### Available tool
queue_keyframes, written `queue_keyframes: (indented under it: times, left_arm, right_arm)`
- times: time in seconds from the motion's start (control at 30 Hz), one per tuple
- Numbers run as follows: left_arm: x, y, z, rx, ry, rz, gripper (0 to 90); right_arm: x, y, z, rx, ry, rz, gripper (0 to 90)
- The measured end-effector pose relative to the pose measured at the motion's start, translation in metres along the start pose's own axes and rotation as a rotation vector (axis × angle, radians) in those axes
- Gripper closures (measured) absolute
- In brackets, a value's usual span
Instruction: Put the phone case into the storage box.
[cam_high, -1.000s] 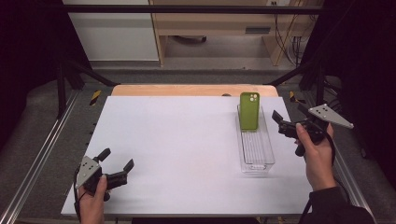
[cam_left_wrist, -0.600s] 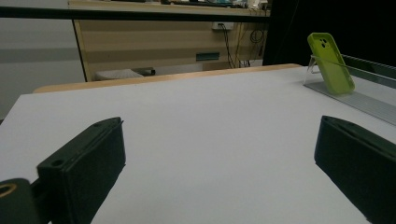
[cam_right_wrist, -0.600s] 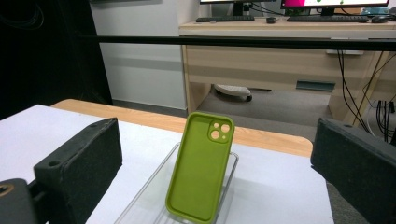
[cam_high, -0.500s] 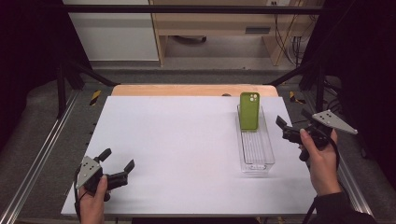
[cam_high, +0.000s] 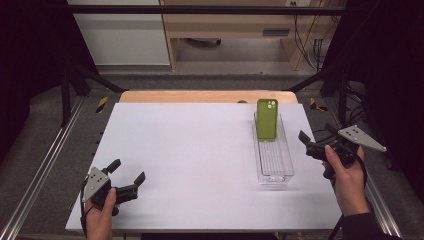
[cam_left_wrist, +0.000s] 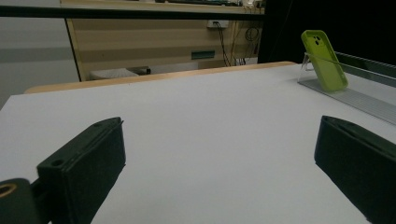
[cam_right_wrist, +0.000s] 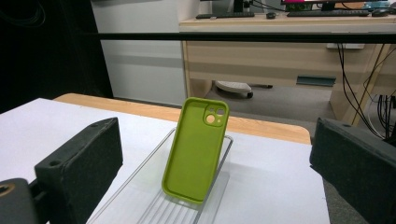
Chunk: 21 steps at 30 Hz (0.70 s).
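A green phone case (cam_high: 267, 119) stands upright, leaning against the far end of a clear ribbed tray (cam_high: 274, 162) on the right of the white table. In the right gripper view the case (cam_right_wrist: 196, 149) shows its back with the camera cut-out at the top. My right gripper (cam_high: 317, 135) is open, off the table's right edge beside the tray, with nothing between its pads (cam_right_wrist: 84, 158). My left gripper (cam_high: 127, 171) rests open near the front left corner, far from the case (cam_left_wrist: 324, 60), and holds nothing.
The white table top (cam_high: 190, 150) has a wooden strip (cam_high: 200, 96) along its far edge. Metal frame rails (cam_high: 45, 165) run down both sides. Behind the table are a wooden desk (cam_right_wrist: 280, 56) and hanging cables (cam_right_wrist: 364, 93).
My right gripper has drawn back from the tray, toward the right edge and nearer the person. The left gripper and the phone case have stayed where they were.
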<state>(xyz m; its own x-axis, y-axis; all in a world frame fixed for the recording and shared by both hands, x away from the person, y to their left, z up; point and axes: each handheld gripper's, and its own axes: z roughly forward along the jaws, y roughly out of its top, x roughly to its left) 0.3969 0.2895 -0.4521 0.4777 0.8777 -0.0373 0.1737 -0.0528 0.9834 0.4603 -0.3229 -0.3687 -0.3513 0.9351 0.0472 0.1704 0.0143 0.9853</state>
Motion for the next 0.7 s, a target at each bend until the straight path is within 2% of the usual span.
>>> queue_keyframes:
  times: [0.37, 0.7]
  left_arm:
    - [0.000, 0.000, 0.000, -0.002, -0.002, 0.004, 1.4]
    - [-0.001, 0.000, -0.001, 0.000, -0.001, 0.005, 1.5]
  right_arm:
    - [-0.001, -0.008, -0.005, -0.003, -0.002, -0.013, 3.3]
    - [0.000, -0.019, -0.010, 0.002, -0.003, -0.003, 3.2]
